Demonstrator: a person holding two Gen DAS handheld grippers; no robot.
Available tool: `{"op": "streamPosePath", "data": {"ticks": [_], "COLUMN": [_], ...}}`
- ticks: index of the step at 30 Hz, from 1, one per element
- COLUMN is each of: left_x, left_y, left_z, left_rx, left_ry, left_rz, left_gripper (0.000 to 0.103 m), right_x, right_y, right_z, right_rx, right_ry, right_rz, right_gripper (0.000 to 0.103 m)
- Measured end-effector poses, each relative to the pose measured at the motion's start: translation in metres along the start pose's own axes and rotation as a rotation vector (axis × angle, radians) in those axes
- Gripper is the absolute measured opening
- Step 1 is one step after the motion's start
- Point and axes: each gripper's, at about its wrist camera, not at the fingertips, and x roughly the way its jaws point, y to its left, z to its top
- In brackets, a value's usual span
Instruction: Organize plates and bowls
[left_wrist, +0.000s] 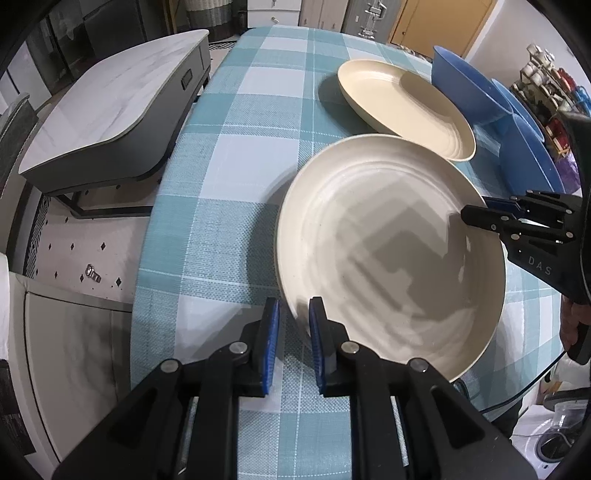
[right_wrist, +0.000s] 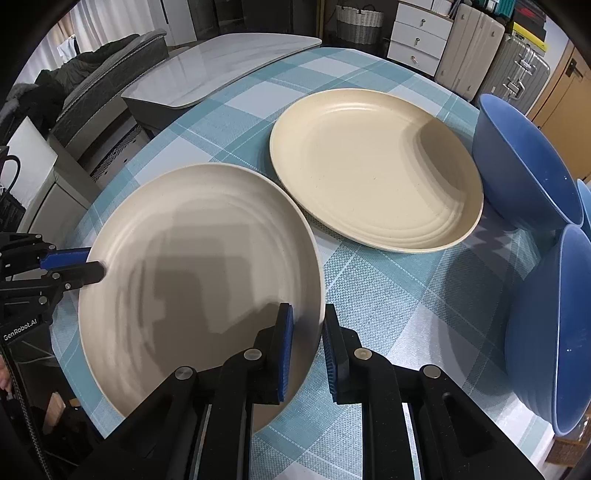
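Cream plate (left_wrist: 388, 254) is sitting rim-straddled by left claw (left_wrist: 294, 341) and right claw (right_wrist: 307, 354), both narrow, pads apparently loose; next: stacking on beige plate (right_wrist: 373, 170).

Near plate (right_wrist: 199, 273): round, cream, ridged inner rings, empty, at the surface's near edge. Second plate (right_wrist: 373, 166): cream-yellow, empty, flat on the surface just beyond, rims close. Blue bowls (right_wrist: 524, 162), empty, grouped along the surface's right edge beside the second plate.
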Motion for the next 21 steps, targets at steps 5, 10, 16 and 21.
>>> {"op": "streamPosePath", "data": {"ticks": [5,10,16,21], "left_x": [-0.013,-0.038,-0.076,-0.096], "left_y": [0.004,0.005,-0.012,-0.035], "left_z": [-0.003,-0.006,-0.011,-0.013], "left_rx": [-0.017,-0.039,-0.013,0.039], "left_ry": [-0.06,-0.162,-0.311,-0.394], "left_rz": [0.02,0.031,0.026,0.025], "left_gripper": [0.017,0.028,0.042,0.044], "right_x": [-0.02,-0.058,-0.099,-0.13], "right_y": [-0.007,-0.018,-0.017,-0.01], "right_z": [-0.004,-0.016,-0.036,-0.053], "right_rx": [0.045,0.137,0.178,0.215], "right_ry": [-0.087,-0.212,-0.368,-0.468], "right_rz": [-0.02,0.068,0.054,0.032], "right_gripper": [0.022,0.023,0.027,0.033]}}
